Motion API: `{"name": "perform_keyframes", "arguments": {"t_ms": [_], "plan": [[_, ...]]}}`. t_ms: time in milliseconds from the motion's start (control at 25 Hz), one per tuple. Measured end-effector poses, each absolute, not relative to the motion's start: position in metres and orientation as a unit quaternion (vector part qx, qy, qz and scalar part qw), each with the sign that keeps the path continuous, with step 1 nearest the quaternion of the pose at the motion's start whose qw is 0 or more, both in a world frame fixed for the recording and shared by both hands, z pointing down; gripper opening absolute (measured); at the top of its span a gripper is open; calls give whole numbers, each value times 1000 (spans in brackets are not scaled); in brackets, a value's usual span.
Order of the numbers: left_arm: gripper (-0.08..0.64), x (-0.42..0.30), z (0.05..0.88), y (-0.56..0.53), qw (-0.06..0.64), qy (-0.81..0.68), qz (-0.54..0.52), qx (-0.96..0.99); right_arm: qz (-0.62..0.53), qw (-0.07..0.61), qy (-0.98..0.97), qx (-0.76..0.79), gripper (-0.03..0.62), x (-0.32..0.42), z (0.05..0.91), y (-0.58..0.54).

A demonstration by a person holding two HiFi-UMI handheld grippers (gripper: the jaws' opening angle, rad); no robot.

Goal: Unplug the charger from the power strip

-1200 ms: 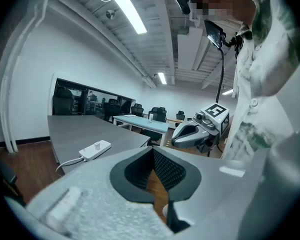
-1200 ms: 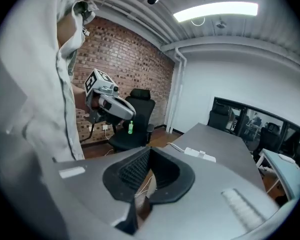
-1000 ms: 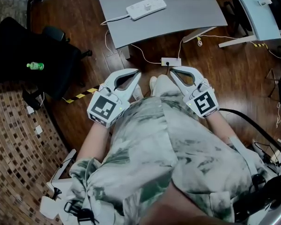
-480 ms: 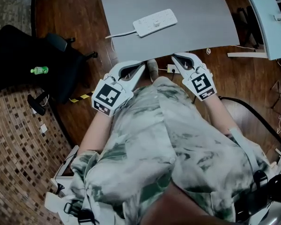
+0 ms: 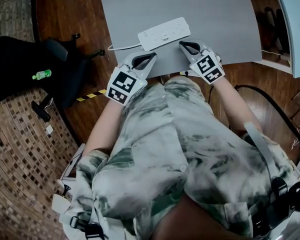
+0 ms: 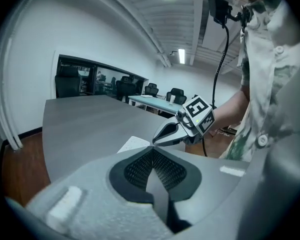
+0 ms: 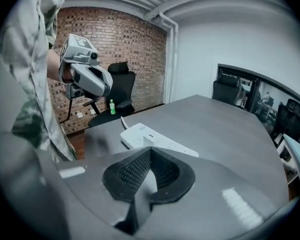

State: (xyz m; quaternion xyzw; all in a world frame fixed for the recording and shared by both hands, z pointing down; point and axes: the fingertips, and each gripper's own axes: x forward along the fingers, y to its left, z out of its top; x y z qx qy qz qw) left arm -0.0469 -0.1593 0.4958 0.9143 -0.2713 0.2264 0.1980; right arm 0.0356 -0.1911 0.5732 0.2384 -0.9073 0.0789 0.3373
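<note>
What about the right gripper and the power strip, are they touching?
Cannot tell. In the head view the right gripper ends right beside the power strip; in the right gripper view its shut jaws overlap the strip, showing neither gap nor contact.

The tabletop (image 5: pixel 140 4) is plain mid-grey. The power strip (image 5: pixel 164 33) is white, with a white cord (image 5: pixel 122 47). The left gripper (image 5: pixel 153 56) and right gripper (image 5: pixel 181 43) are pale grey, with black meshed pads (image 6: pixel 137 169) and black-and-white square markers (image 5: pixel 124 85). The shirt (image 5: pixel 165 134) is off-white, mottled with grey-green blotches. The floor (image 5: pixel 65 9) is dark red-brown wood, crossed by yellow-and-black striped tape (image 5: pixel 90 96). The carpet (image 5: pixel 15 149) is a brown mosaic of small squares. The chair (image 5: pixel 20 59) is black, and the bottle (image 5: pixel 41 74) is bright green.
</note>
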Motion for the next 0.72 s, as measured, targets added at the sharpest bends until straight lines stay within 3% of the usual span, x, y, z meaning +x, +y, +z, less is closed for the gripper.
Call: {"name": "perform_keyframes", "arguments": {"t_ms": [120,720], "plan": [[94,-37,519,-176,197,-270,259,906,69,353,-909,210,6,31,592,-205],[150,-5,609,-221,142,-209,407,878,28,393,-910,127,5,7,635,-221]]}}
